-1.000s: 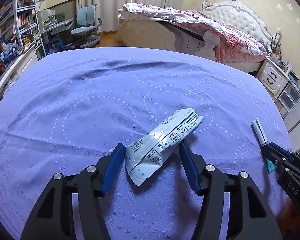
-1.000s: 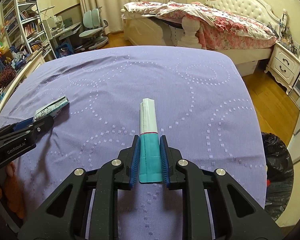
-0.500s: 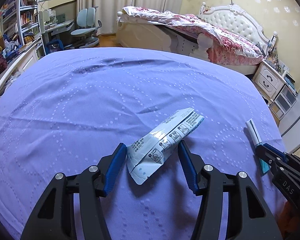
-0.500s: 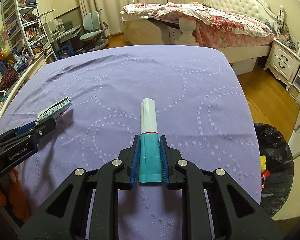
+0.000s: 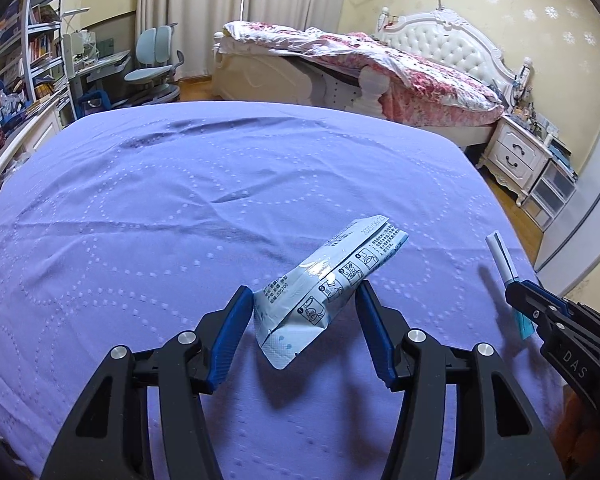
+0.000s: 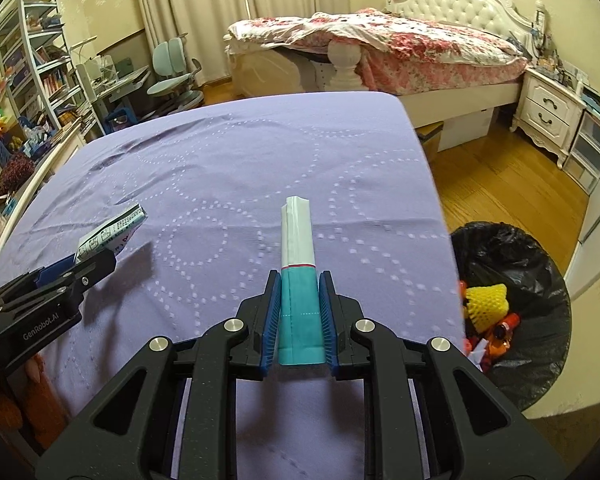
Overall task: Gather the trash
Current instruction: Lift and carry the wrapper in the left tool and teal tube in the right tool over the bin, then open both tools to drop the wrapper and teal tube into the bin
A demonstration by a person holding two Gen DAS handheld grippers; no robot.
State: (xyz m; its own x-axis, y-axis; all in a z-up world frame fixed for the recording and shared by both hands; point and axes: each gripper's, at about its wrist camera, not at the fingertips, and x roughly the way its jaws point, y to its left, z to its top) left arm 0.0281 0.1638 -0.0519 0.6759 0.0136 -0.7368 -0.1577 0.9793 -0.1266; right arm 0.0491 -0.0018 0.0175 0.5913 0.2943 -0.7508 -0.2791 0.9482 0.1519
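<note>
left hand-held gripper (image 5: 304, 304): grasping packet (image 5: 328, 284), now lifted | right hand-held gripper (image 6: 300, 300): clenched on wrapper (image 6: 299, 268), swung nearer bin (image 6: 512, 312) | drop-off next

Warm indoor light, moderately bright; soft shadows on bedspread (image 5: 180, 208); strong fisheye bending, dark vignette corners; focus sharp.

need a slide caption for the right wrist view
Right tongs clamp a teal-and-white wrapper above the purple bedspread, with a black-lined trash bin at right.
</note>
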